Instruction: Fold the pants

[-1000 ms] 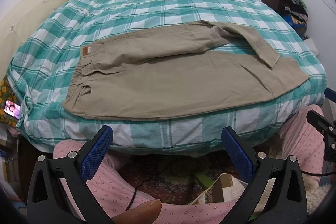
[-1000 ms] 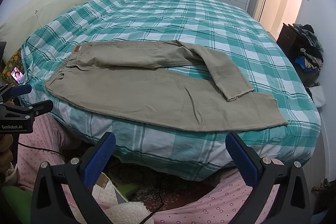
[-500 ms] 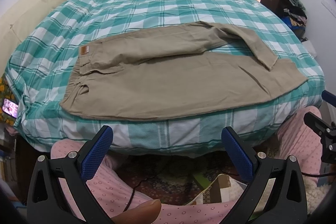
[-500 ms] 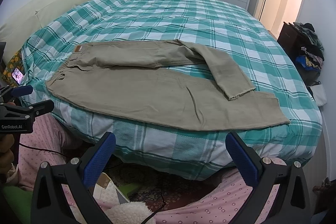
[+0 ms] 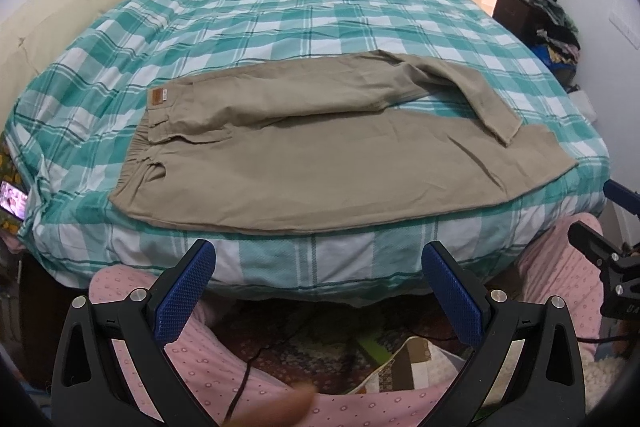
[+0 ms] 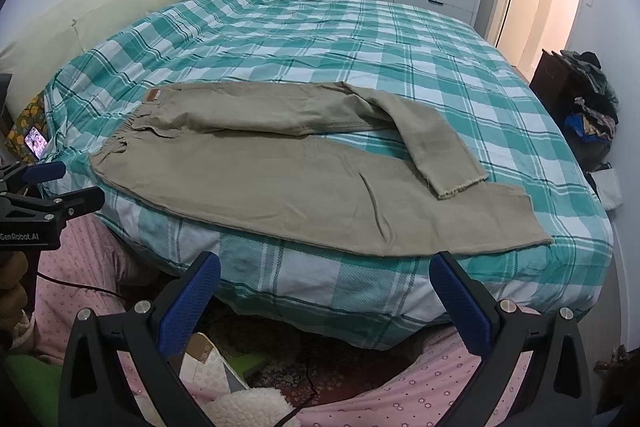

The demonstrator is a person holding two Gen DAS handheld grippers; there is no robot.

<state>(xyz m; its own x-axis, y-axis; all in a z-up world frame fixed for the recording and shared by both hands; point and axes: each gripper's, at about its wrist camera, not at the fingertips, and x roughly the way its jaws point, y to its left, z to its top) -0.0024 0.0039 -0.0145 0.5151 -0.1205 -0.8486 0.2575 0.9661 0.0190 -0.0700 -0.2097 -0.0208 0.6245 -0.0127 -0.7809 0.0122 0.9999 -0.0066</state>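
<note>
Both grippers have risen slightly, so the bed edge sits lower in view; left gripper (image 5: 318, 287) and right gripper (image 6: 326, 299) are spread wide, holding nothing. Beige pants (image 5: 320, 155) lie flat ahead on the checked duvet (image 5: 280, 27), far leg bent back

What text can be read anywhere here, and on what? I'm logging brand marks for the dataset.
"GenRobot.AI": white lettering on the black body of the left gripper, seen at the left edge of the right wrist view.
Brown patch on the pants waistband: any print is too small to read.
Lit phone screen beside the bed: too small to read.
</note>
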